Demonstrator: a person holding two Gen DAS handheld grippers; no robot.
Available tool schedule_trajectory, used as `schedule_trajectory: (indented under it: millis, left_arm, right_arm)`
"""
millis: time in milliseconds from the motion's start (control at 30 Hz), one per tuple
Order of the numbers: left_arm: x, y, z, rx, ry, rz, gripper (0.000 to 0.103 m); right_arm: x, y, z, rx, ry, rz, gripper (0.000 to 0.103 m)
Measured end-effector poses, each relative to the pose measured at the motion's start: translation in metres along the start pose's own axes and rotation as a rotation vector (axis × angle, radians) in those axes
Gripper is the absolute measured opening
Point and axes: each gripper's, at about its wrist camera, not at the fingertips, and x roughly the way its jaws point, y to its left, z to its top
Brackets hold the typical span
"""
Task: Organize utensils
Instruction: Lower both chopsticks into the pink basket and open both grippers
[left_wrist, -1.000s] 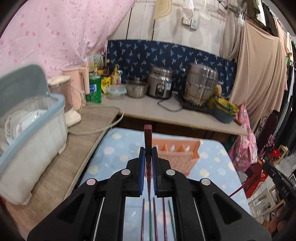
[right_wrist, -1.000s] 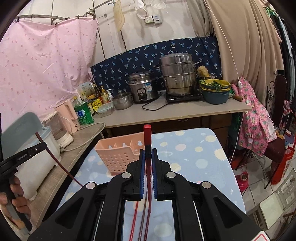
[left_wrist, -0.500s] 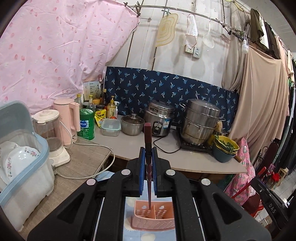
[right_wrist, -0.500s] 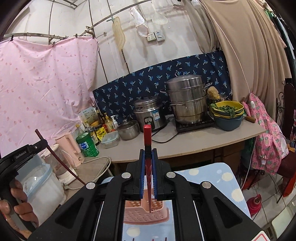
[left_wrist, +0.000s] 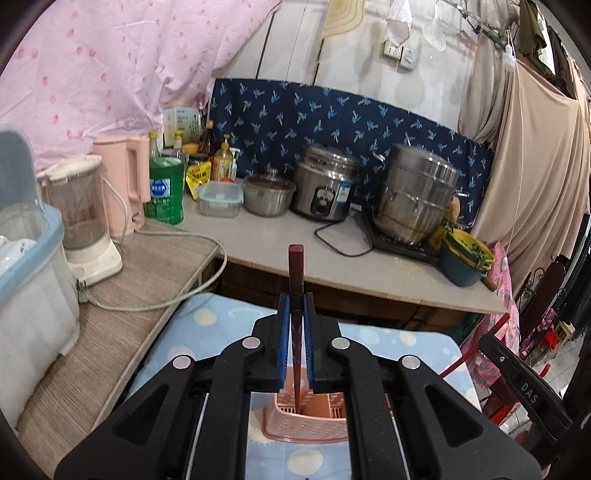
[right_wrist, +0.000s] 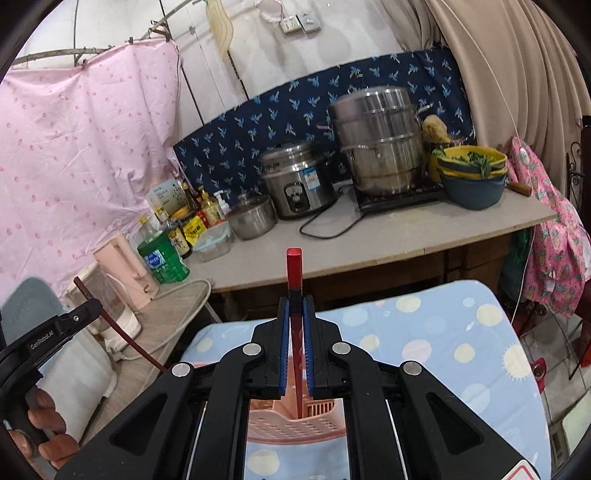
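We now hold both chopsticks (left_wrist: 296, 291) (right_wrist: 294, 284) over the pink basket (left_wrist: 306, 421), no longer above the loose ones on the table.

Pink perforated basket (left_wrist: 306, 421) on blue, dotted tablecloth (right_wrist: 443, 332); navy leaf-print backsplash (left_wrist: 332, 110).

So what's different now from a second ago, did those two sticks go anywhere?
Both were carried from over the spare chopsticks lying on the cloth to the pink basket. The left gripper now has its dark red chopstick tip down in the basket, and the right gripper likewise with its bright red chopstick. Both grips stayed shut; nothing was released. The basket itself stayed put.
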Motion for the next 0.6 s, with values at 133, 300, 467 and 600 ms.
schedule_trajectory:
  millis: [133,300,467,600]
  left_arm:
    - [0.012,0.004,-0.015,0.006,0.036,0.008,0.007]
    - [0.023,0.006,-0.029,0.007,0.070,0.013,0.007]
    - [0.027,0.008,-0.038,0.009,0.083,0.020,0.008]
    - [0.027,0.010,-0.042,-0.003,0.089,0.016,0.012]
  right_arm:
    - [0.012,-0.002,-0.014,-0.004,0.029,-0.006,0.007]
    - [0.017,-0.005,-0.022,-0.018,0.052,-0.014,0.007]
    - [0.015,-0.005,-0.025,-0.031,0.048,-0.031,0.011]
    - [0.011,-0.008,-0.027,-0.026,0.049,-0.032,0.013]
